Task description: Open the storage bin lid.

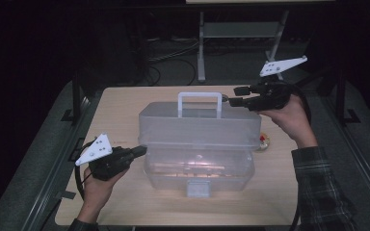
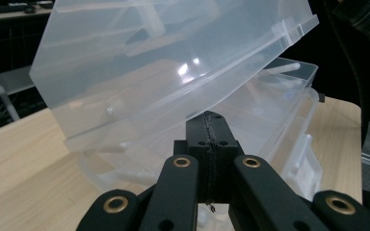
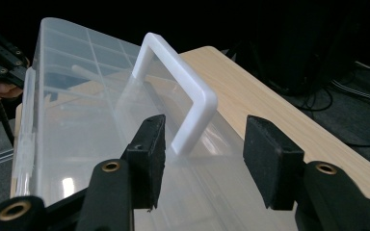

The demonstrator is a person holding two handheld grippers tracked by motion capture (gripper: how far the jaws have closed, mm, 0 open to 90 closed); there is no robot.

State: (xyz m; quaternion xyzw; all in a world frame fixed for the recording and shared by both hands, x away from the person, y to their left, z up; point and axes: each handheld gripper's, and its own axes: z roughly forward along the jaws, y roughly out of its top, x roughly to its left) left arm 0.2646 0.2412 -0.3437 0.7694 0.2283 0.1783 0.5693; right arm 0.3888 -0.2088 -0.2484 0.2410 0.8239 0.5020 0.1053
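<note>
The clear plastic box [image 1: 200, 144] sits mid-table [image 1: 120, 101], its long axis running from 9 to 3 o'clock, its lid [image 1: 200, 122] lifted and tilted. The white handle [image 1: 200, 102] stands upright on the lid's far side. The right tool [image 1: 236, 96] is the nearer one: the handle lies just beside it toward 9 o'clock, its pads [image 3: 147, 159] about half open with nothing between them. The left tool [image 1: 142, 151], jaws closed together, is at the box's 9 o'clock end; it seems to press the rim, though that contact is hard to make out.
</note>
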